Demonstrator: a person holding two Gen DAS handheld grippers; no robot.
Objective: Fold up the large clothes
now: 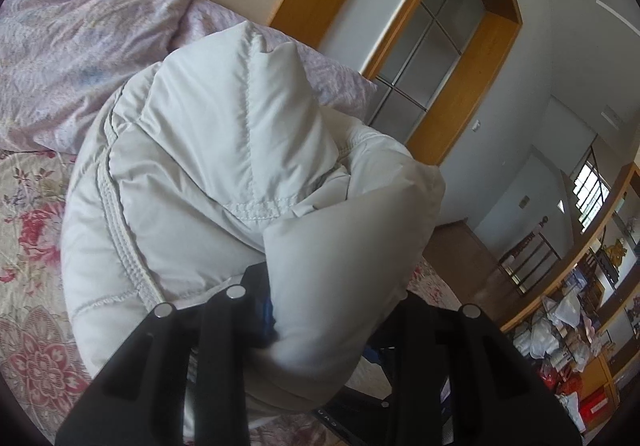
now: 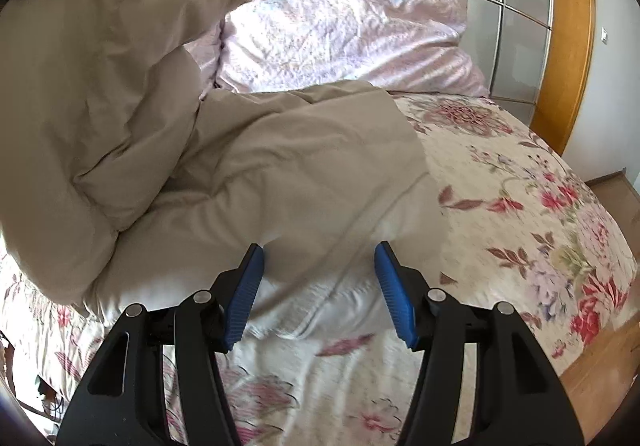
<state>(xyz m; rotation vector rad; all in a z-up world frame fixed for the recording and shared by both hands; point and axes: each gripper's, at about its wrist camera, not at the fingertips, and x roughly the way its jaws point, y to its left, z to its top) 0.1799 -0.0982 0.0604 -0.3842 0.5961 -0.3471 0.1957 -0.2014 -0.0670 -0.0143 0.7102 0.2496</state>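
While we are holding up a puffy fold of the pale quilted padded jacket [image 1: 240, 150] in the fingers of our left gripper [image 1: 320, 330], which are closing narrowly on it, the rest of the garment is lying on the floral-print bed [image 2: 520, 206], toward its pillow end. Our right gripper [image 2: 320, 286] is hovering over the jacket's lower edge with its blue-padded fingers [image 2: 394, 294] standing wide, gripping nothing. A crumpled lilac pillow [image 2: 360, 26] is resting just behind the jacket.
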